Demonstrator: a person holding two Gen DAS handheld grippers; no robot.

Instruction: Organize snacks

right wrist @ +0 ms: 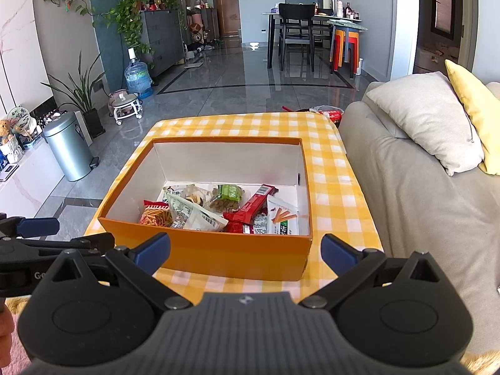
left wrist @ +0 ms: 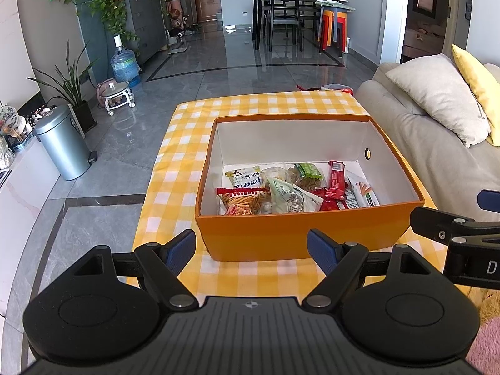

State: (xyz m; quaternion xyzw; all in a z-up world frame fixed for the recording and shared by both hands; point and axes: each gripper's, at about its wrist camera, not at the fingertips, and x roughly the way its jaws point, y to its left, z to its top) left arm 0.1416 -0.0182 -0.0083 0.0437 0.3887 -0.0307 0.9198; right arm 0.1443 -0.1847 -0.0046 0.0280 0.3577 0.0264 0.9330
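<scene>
Box: one orange box (left wrist: 300, 234) sits on the tabletop (left wrist: 187, 143), which has a yellow checked cloth.
Snacks: about eight snack packs (left wrist: 293, 190) lie in a pile on the box floor, near the front wall.
Red packs: two, a long red bar (right wrist: 254, 203) and a red bag of sticks (right wrist: 156, 214).
Green pack: one (right wrist: 229, 195), at the back of the pile.
Left gripper (left wrist: 251, 251): spread wide, holding nothing, just in front of the box.
Right gripper (right wrist: 245, 251): spread wide, holding nothing, beside the left one.
Cushions: two, one grey (right wrist: 425, 122) and one yellow (right wrist: 472, 106), on the sofa.
Bin: one silver bin (left wrist: 64, 142) on the floor.
</scene>
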